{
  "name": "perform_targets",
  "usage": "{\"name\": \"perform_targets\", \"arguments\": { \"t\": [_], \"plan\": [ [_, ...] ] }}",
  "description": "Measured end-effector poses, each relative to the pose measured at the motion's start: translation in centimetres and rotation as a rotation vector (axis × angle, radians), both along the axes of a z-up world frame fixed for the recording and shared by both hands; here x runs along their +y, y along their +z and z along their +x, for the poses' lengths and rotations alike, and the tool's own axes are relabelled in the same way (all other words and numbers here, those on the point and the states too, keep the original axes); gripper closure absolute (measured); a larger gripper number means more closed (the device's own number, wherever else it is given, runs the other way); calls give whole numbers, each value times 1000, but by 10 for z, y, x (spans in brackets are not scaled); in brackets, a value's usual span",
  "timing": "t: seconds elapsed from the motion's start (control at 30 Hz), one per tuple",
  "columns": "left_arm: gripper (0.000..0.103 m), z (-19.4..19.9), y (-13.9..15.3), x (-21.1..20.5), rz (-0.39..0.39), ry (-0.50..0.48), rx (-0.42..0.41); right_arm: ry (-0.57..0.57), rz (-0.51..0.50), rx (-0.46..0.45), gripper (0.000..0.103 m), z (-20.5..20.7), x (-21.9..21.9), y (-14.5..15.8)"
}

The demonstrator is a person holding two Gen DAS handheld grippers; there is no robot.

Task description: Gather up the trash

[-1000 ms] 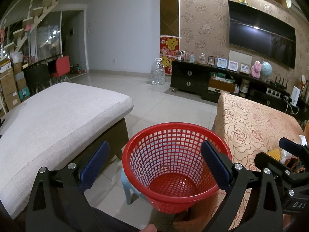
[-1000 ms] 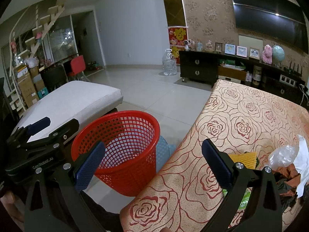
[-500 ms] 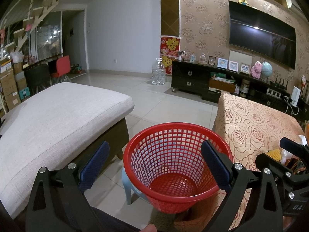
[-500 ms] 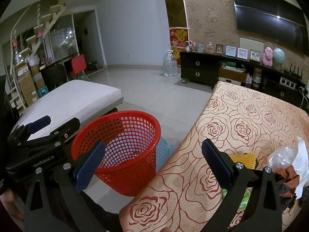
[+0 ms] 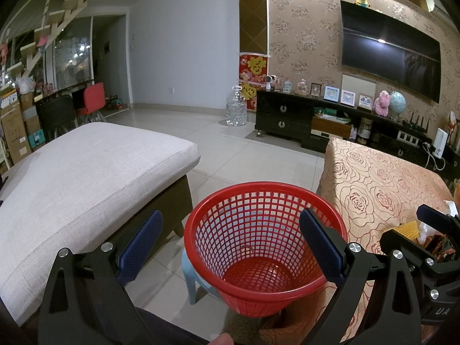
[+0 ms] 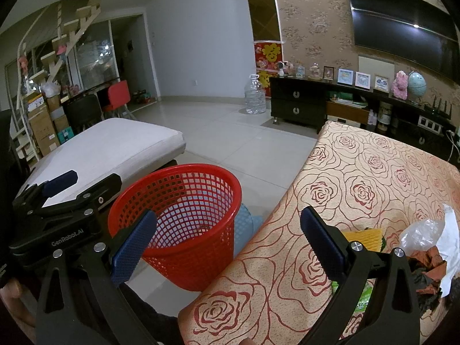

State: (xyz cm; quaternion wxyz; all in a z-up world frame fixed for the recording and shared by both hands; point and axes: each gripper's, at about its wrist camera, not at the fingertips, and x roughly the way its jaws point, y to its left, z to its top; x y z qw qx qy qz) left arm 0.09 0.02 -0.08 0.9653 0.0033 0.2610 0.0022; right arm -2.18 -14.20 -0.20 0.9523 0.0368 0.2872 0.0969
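A red mesh waste basket [image 5: 260,247] stands on a pale blue stool [image 5: 193,283] beside a table with a rose-patterned cloth [image 6: 359,189]; it looks empty. My left gripper [image 5: 230,247] is open and empty, just above and in front of the basket. My right gripper [image 6: 227,245] is open and empty over the table's near left edge, with the basket [image 6: 184,224] to its left. A trash pile lies at the table's right: a yellow piece [image 6: 366,237], clear plastic [image 6: 419,233], white paper [image 6: 451,244], dark red scraps [image 6: 428,261] and a green wrapper [image 6: 362,297].
A grey cushioned ottoman [image 5: 77,178] stands left of the basket. A black TV cabinet [image 5: 316,120] with frames and a large water bottle [image 5: 236,110] line the far wall. Tiled floor [image 5: 235,149] lies between them. Chairs and boxes stand at far left.
Both views have shifted very slightly; the grippers stay open and the basket and trash have not moved.
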Motion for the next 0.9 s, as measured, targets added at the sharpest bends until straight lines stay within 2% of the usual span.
{"name": "perform_targets", "arguments": {
  "t": [0.9],
  "plan": [
    [11, 0, 0, 0, 2, -1, 1, 14, -2, -1, 6, -1, 2, 0]
  ]
}}
